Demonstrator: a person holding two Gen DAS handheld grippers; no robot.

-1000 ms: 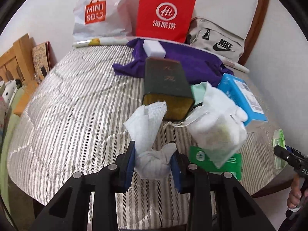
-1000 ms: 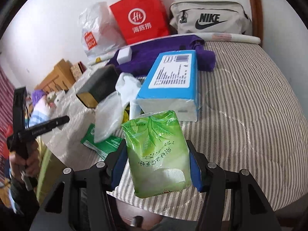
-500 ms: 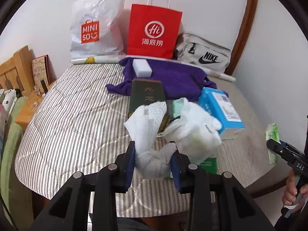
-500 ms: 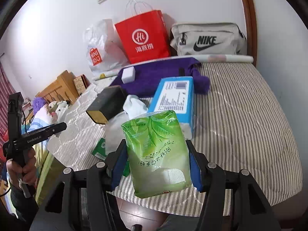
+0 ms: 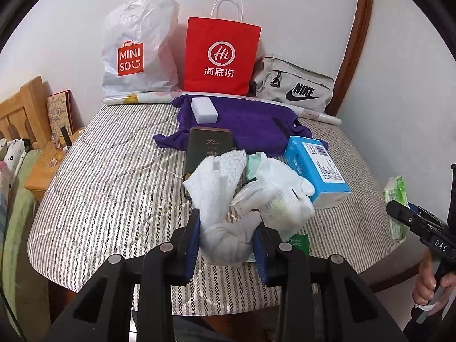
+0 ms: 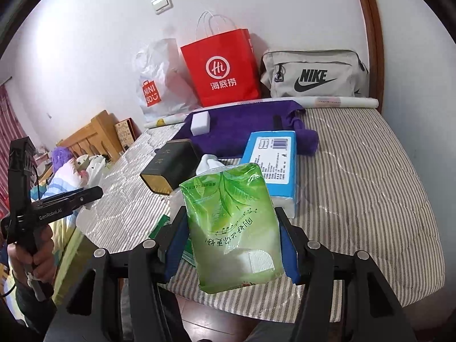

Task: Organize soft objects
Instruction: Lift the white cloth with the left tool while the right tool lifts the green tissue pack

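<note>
Both loads held clear above near table edge: left gripper (image 5: 226,238) clamped on bunched white cloth (image 5: 219,196), right gripper (image 6: 232,240) clamped across green tissue pack (image 6: 232,225), long axis pointing far toward blue tissue pack (image 6: 270,165), nearer the right gripper.

The flat green packet (image 5: 297,242) at lower centre of the left wrist view is mostly hidden behind the crumpled white cloth (image 5: 225,199). The dark rectangular tin box (image 5: 209,148) is partly covered too; its small print is unreadable.
</note>
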